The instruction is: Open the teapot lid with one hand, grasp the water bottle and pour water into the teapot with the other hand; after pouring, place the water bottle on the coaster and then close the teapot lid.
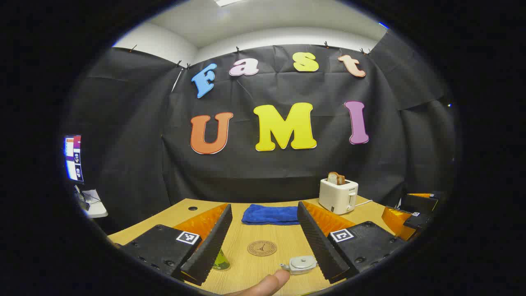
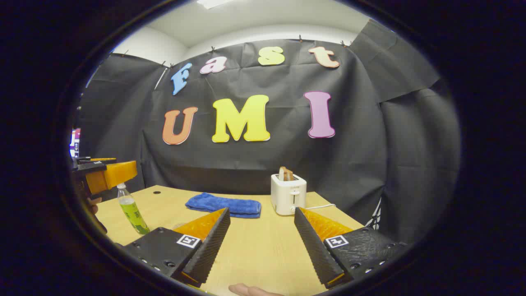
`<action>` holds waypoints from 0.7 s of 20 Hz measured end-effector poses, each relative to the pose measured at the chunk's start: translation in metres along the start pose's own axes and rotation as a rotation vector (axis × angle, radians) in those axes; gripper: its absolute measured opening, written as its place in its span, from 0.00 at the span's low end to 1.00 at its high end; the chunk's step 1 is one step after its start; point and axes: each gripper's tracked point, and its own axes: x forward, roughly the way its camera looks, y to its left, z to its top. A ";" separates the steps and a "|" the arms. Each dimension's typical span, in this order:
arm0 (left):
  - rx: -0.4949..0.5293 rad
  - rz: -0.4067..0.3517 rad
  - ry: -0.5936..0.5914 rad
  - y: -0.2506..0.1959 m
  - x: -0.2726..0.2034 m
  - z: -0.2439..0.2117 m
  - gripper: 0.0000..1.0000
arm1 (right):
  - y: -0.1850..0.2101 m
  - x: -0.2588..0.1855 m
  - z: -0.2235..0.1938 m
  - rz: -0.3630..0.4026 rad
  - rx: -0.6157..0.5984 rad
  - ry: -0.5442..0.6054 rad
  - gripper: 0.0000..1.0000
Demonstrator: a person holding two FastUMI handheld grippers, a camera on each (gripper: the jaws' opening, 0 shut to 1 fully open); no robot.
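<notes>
Teapot lid (image 1: 302,264) sits between the released left gripper (image 1: 263,240) fingers; opening not yet begun. Right gripper (image 2: 261,242) released; bottle (image 2: 132,209) at ten o'clock awaits.

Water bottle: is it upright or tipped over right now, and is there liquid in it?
Upright. In the right gripper view the water bottle stands on the table, cap up, with green liquid filling roughly its lower part.
</notes>
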 end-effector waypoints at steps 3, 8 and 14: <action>-0.006 0.032 0.017 0.039 -0.006 -0.022 0.99 | 0.031 0.001 -0.012 0.017 0.006 0.007 0.94; -0.028 0.025 0.055 0.078 -0.022 -0.041 0.99 | 0.064 -0.024 -0.021 0.007 -0.012 0.017 0.95; 0.011 0.016 0.075 0.095 -0.045 -0.065 0.99 | 0.084 -0.038 -0.038 0.020 -0.010 0.020 0.95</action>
